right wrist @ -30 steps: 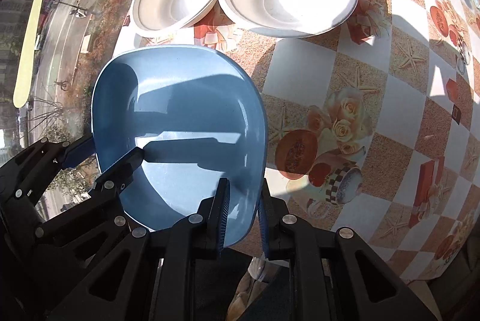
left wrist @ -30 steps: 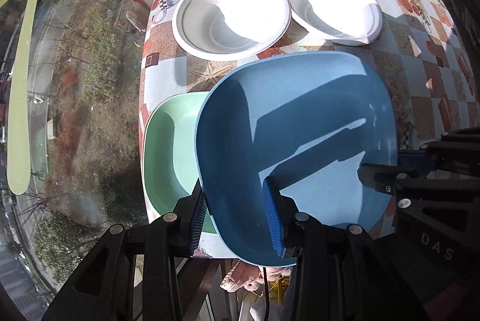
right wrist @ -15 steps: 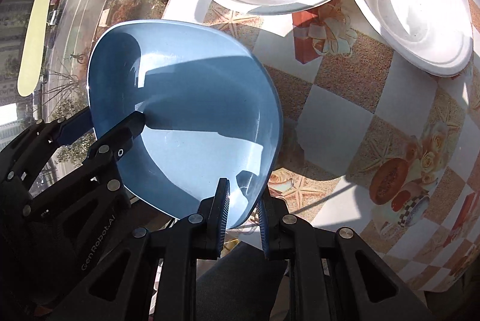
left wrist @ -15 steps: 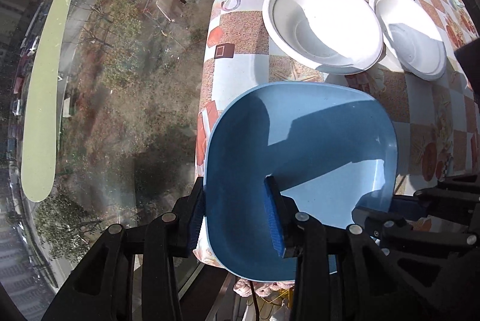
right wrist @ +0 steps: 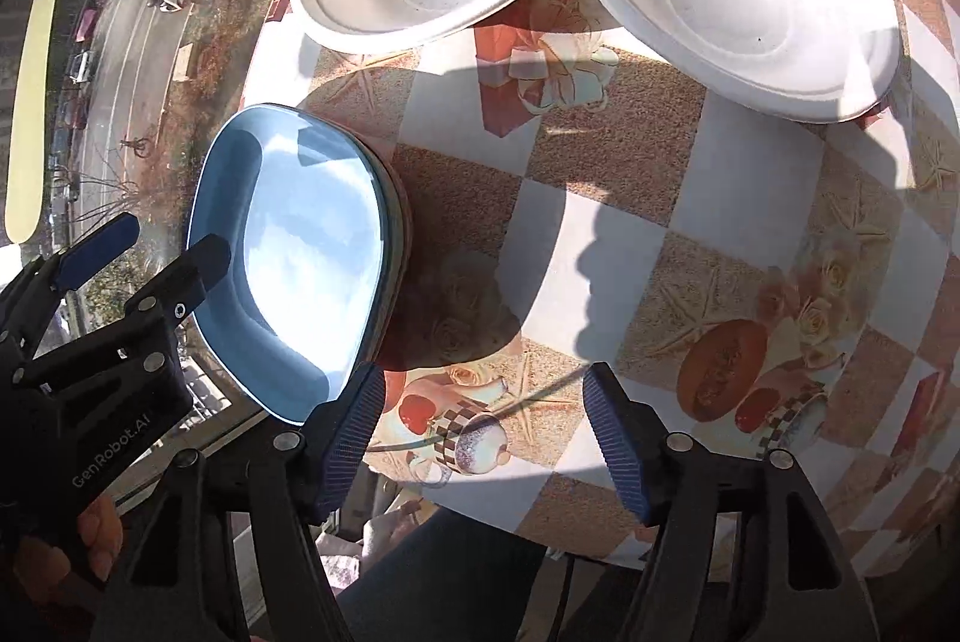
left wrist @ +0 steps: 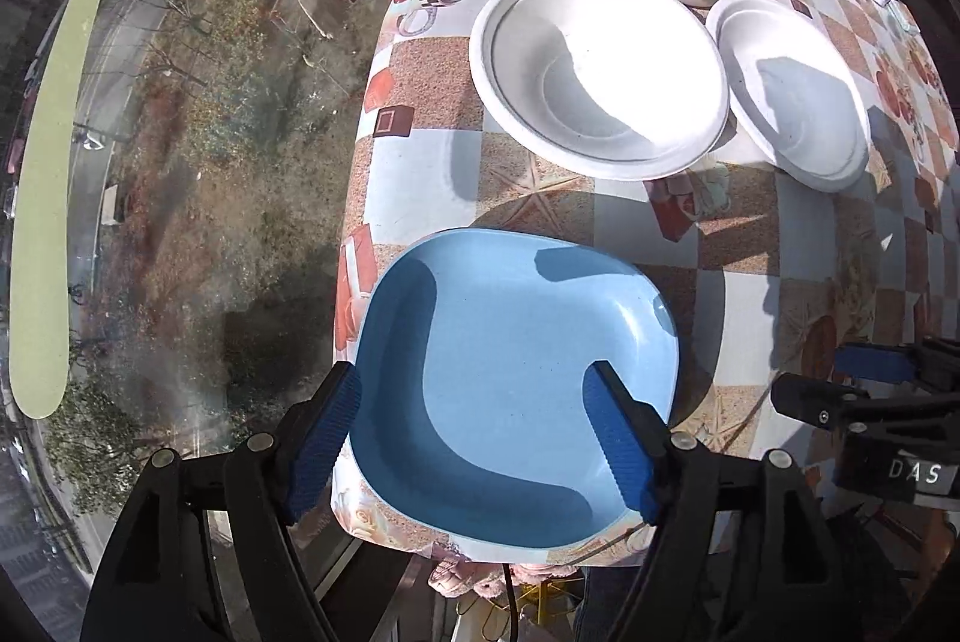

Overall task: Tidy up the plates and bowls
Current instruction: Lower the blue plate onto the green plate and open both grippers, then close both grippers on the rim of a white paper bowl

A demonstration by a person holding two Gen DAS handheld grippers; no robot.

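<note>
Sunlit checkered tablecloth [left wrist: 744,246] by a window; blue plate [left wrist: 510,372] near its edge; both claws, left [left wrist: 474,438] and right [right wrist: 480,438], opening, gripping nothing

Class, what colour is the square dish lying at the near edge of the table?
Light blue. The square dish shows best in the left wrist view.

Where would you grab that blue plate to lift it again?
By the raised rim of the blue plate at the table's near edge, coming from above with one finger inside and one outside. It lies flat and is too wide to span; the opening left gripper already straddles that rim.
</note>
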